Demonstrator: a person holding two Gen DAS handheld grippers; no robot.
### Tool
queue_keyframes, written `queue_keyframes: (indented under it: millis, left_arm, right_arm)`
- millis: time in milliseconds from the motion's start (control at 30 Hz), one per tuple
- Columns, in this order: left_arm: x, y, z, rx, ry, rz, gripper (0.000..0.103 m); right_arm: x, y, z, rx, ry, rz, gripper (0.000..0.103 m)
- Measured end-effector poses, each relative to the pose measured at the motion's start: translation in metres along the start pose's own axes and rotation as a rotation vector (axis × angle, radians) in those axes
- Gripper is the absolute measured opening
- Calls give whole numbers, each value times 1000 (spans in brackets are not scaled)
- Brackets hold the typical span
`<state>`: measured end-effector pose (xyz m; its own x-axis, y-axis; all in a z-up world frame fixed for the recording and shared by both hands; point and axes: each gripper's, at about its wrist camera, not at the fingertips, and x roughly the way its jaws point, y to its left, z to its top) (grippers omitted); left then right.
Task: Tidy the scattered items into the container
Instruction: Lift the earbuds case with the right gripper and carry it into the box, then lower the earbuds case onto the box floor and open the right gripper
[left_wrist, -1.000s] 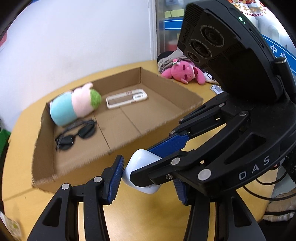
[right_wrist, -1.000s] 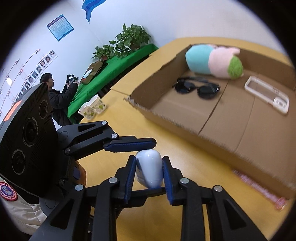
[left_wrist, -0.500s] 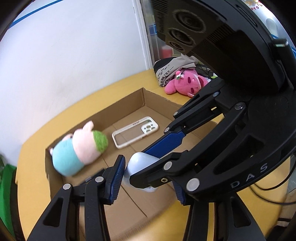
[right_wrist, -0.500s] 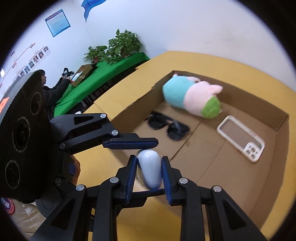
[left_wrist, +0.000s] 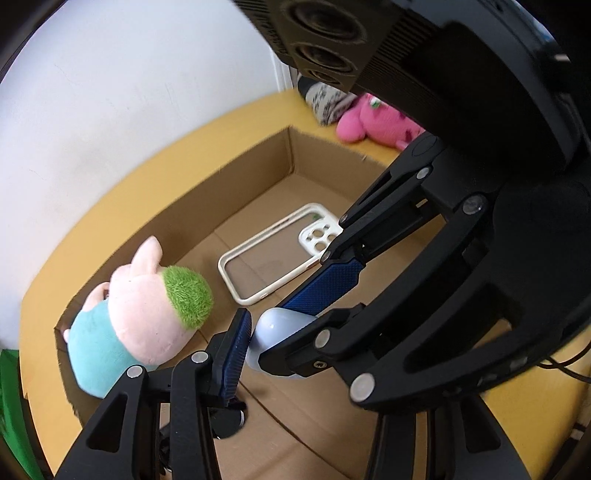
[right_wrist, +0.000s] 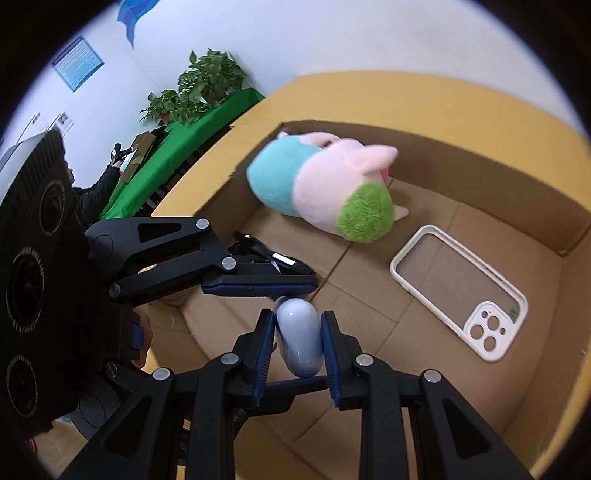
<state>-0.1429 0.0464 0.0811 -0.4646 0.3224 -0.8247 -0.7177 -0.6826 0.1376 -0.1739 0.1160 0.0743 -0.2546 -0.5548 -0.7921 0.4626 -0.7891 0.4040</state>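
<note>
While right tongs (right_wrist: 297, 345) clamp the pale case (right_wrist: 298, 341), left tongs (left_wrist: 295, 354) gape beside plush (left_wrist: 140, 314).

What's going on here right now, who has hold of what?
The right gripper is shut on a small pale blue egg-shaped case above the floor of the open brown cardboard box. The left gripper hangs open beside it, holding nothing. In the box lie a pink, teal and green plush toy, a white-rimmed clear phone case and black sunglasses. A bright pink plush toy lies outside on the yellow table.
</note>
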Motion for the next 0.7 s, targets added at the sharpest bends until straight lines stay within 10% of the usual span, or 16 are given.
queue_keyframes:
  millis: [467, 700]
  left_arm:
    - [74, 13, -12, -26, 174, -77, 49]
    - [79, 17, -19, -65, 196, -52, 56]
  right_arm:
    - [70, -55, -4, 158, 102, 80, 25]
    - [77, -59, -8, 212, 86, 78, 49]
